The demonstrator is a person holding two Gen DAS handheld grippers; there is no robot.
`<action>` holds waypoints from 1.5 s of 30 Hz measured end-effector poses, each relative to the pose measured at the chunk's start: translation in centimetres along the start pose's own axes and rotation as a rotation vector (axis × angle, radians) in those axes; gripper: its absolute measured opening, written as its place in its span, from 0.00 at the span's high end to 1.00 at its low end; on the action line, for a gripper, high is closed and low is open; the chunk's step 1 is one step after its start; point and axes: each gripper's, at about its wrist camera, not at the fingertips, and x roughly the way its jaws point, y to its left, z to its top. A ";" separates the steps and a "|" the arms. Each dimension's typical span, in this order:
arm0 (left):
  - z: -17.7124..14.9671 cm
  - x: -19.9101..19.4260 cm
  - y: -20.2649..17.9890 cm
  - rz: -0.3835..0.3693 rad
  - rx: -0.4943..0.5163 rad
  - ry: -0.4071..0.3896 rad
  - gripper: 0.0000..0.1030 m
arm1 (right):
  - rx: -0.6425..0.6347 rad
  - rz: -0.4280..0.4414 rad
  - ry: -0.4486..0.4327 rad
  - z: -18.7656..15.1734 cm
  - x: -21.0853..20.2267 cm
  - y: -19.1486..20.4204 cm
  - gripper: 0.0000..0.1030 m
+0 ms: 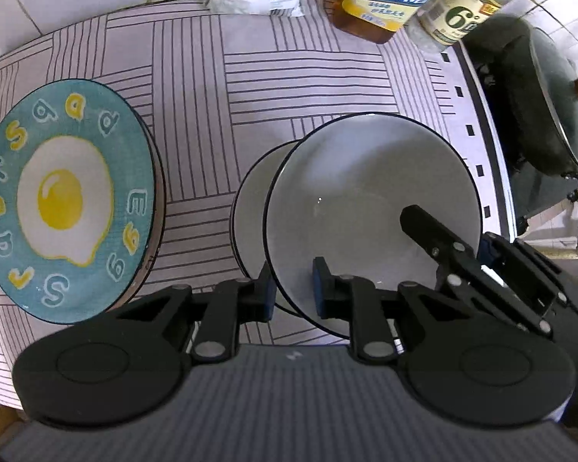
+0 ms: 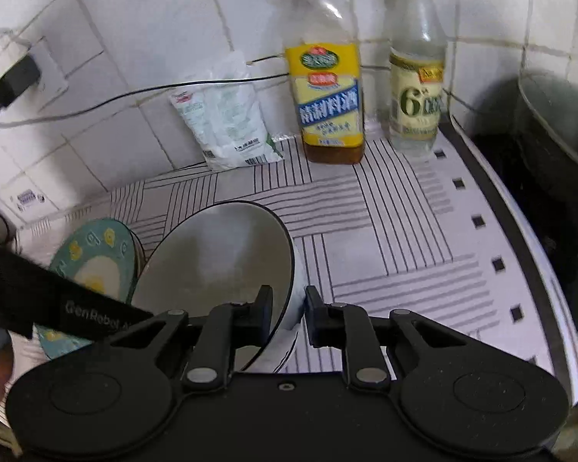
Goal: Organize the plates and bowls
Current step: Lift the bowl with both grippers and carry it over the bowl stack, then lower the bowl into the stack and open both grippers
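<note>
We are gripping the bowl (image 1: pixel 370 208) rim, left fingers (image 1: pixel 293 288) and right fingers (image 2: pixel 289 313) both clamped on it (opposite sides), nesting it into the lower bowl (image 1: pixel 252 208); next, releasing gently.

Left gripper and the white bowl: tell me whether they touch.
Touching. In the left wrist view the left gripper has its blue pads on either side of the white bowl rim, closed on it.

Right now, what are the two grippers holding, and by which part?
Both hold the white bowl by its rim: the left gripper at the near edge, the right gripper on the opposite side.
</note>
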 end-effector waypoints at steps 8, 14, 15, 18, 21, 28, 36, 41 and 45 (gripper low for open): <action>0.8 1.0 0.3 0.011 -0.003 0.043 0.80 | -0.185 -0.070 -0.063 -0.7 1.0 1.6 0.80; 1.2 1.0 -0.3 0.017 0.032 0.064 0.76 | -0.180 -0.054 -0.067 -0.9 1.4 1.1 0.80; 1.3 1.0 -0.2 0.015 0.028 0.070 0.75 | -0.199 -0.061 -0.076 -1.2 1.5 1.2 0.80; 1.8 1.2 -0.3 0.001 0.011 0.091 0.68 | -0.254 -0.081 -0.091 -1.9 1.9 1.6 0.80; 2.2 1.2 -0.5 -0.006 0.010 0.110 0.64 | -0.216 -0.049 -0.094 -1.8 2.0 0.9 0.80; 1.0 -1.0 -0.4 -0.025 0.014 0.083 0.61 | -0.274 -0.048 -0.105 -2.2 1.5 1.2 0.80; -0.2 -1.9 1.0 0.014 0.005 -0.005 0.64 | -0.412 -0.069 -0.103 -3.5 2.0 2.8 0.74; -1.9 -3.0 2.0 -0.020 -0.020 -0.067 0.63 | -0.388 -0.002 -0.159 -2.8 -0.4 2.2 0.64; -3.4 -4.8 2.6 -0.075 -0.022 -0.161 0.61 | -0.372 0.063 -0.193 -3.0 -3.7 1.2 0.53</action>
